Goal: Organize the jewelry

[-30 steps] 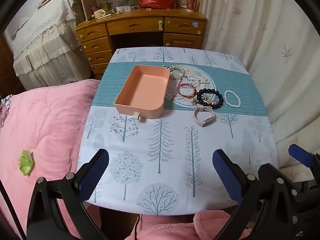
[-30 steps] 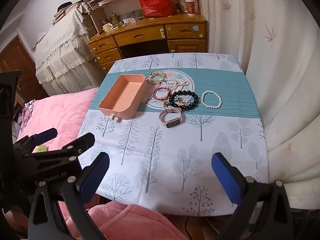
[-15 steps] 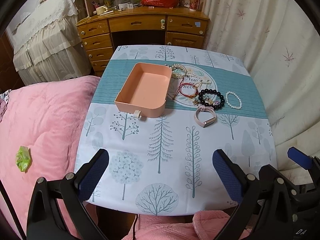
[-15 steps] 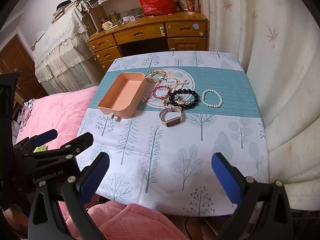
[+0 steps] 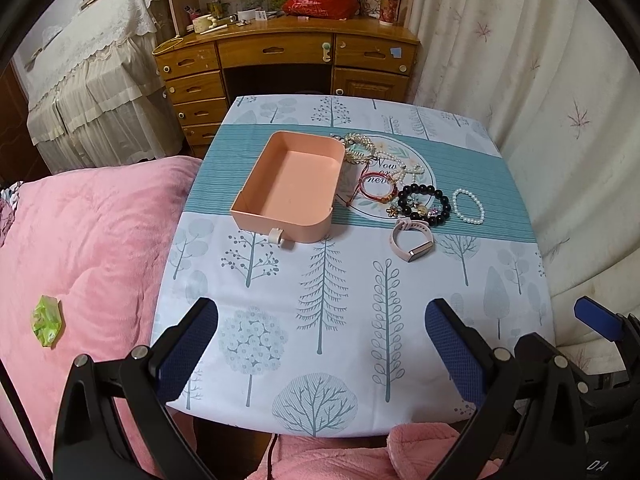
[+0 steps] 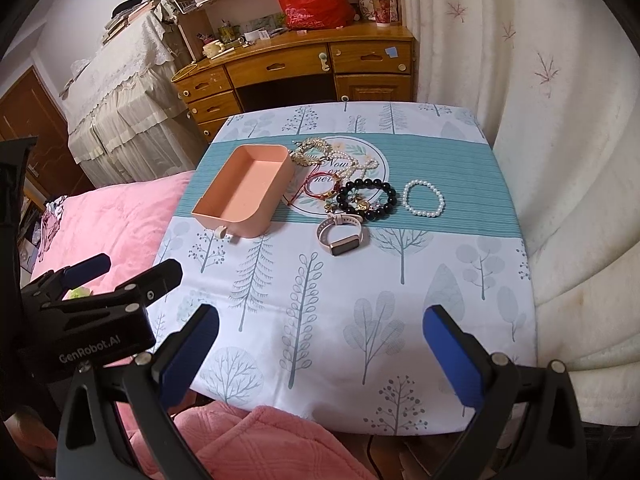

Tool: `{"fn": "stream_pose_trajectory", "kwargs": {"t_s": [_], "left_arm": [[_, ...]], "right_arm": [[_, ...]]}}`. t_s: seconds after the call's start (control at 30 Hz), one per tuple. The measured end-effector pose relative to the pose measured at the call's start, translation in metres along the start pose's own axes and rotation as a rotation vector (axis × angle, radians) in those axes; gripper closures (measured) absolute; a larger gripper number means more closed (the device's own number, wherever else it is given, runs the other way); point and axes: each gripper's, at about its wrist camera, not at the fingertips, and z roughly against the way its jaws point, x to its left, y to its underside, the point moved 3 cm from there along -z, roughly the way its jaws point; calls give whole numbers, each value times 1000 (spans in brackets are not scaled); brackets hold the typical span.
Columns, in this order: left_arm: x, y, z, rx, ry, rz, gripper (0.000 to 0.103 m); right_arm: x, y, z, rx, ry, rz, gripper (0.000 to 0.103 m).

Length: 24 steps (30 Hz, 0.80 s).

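Note:
An empty pink box [image 5: 290,184] [image 6: 244,192] sits on the table's far left part. To its right lie a pink smartwatch [image 5: 412,239] [image 6: 340,234], a black bead bracelet [image 5: 425,204] [image 6: 366,199], a white pearl bracelet [image 5: 468,206] [image 6: 423,198], a red cord bracelet [image 5: 376,184] [image 6: 322,184] and a gold and pearl tangle [image 5: 360,148] [image 6: 312,151]. My left gripper [image 5: 320,348] is open and empty over the near table edge. My right gripper [image 6: 320,352] is open and empty beside it, further right.
The table wears a tree-print cloth [image 5: 320,300] [image 6: 400,300]. A pink quilt [image 5: 88,232] lies to the left with a green wrapper [image 5: 47,320] on it. A wooden desk [image 5: 288,60] stands behind the table. White curtains [image 6: 560,160] hang at the right.
Both grippers have risen and eased back slightly, so the table sits a little lower and further in view. Both stay open. The jewelry and box have not moved.

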Motion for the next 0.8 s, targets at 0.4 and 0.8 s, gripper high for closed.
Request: {"fn": "stream_pose_trajectory", "kwargs": {"t_s": [0.4,0.8], "left_arm": [[-1,-6,0,-8,-5,-7,1],[-5,-4,1,-7,-26,-30,1]], "right_arm": [[-1,-5,0,-1,3,-4,1],[-9,-6,-1,2,-9,-36,1]]}}
